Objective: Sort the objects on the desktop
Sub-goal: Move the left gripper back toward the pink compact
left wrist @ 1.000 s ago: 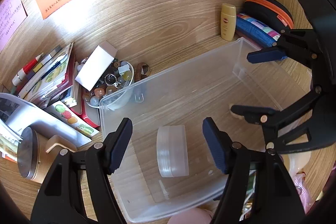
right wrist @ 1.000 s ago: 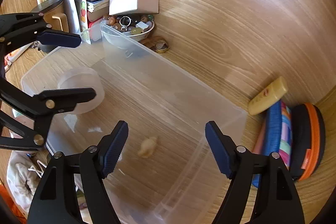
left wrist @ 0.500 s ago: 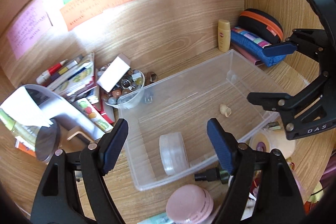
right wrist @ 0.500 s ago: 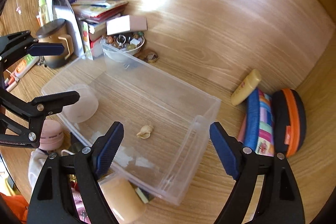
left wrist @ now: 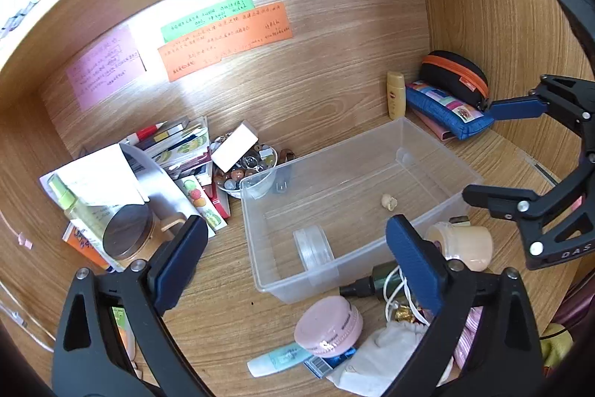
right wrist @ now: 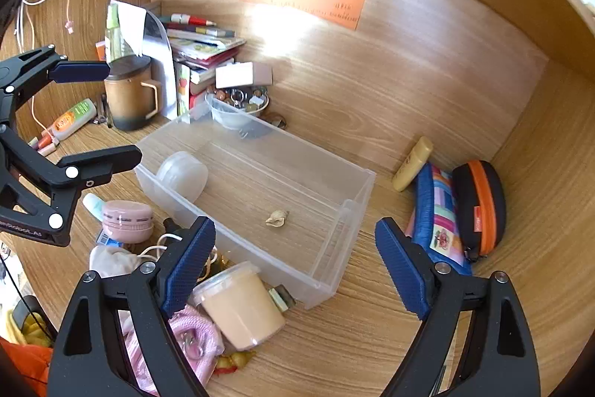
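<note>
Above the clear bin (left wrist: pixel 357 196), both claws hang spread and empty over the counter (left wrist: pixel 223 307).

Left claw (left wrist: pixel 293 259) and right claw (right wrist: pixel 293 266) have just been opening, nothing between their pads. Mid-frame in both views, the bin holds a round translucent case (left wrist: pixel 314 246) and a small shell-like piece (right wrist: pixel 277 218), likely dropped there as sorted. Along its near side, lower in the frame, a pink jar (left wrist: pixel 327 324), a beige cup (right wrist: pixel 238 304) and a white pouch (left wrist: pixel 375 356) lie unsorted, probably next; which one I cannot tell.
</note>
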Tool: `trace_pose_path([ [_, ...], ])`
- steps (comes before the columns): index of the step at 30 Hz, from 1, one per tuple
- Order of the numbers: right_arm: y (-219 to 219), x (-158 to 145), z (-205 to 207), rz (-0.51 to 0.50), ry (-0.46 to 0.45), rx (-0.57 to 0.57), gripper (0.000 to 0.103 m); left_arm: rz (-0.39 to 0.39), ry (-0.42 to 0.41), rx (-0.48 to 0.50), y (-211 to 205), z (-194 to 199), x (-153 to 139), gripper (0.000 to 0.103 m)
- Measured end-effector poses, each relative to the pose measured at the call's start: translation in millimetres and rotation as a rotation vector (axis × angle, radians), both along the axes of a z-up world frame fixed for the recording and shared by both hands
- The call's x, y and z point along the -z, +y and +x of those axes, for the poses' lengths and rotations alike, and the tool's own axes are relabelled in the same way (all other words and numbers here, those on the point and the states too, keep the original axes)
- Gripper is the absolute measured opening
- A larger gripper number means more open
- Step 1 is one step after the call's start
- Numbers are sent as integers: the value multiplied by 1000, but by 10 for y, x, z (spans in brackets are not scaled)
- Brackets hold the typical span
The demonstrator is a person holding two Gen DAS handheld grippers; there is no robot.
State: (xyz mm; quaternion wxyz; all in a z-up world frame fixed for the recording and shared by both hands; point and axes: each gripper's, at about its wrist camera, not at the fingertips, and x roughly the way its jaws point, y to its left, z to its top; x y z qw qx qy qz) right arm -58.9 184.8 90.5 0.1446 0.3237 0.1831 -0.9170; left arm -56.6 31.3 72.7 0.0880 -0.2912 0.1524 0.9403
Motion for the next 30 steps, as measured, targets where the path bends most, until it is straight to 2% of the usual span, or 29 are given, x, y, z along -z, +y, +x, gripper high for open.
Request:
trace_pose_path([
  [6,37,-23,195,-11,51,20,90,47,-4,-33,-134,123,16,98],
  [10,102,28,245,-45,53,50,98,54,-29,-60,-221,179,124,100],
  [16,172,253,267,-91,4,95,99,63,-89,-76,-277,224,400,100],
  [25,238,709,165,-145,-115,177,99,159,-208,-104,-452,170,795,100],
  [30,200,845,112,-200,-169,175,99,196,-259,-108,-503,129,960,100],
])
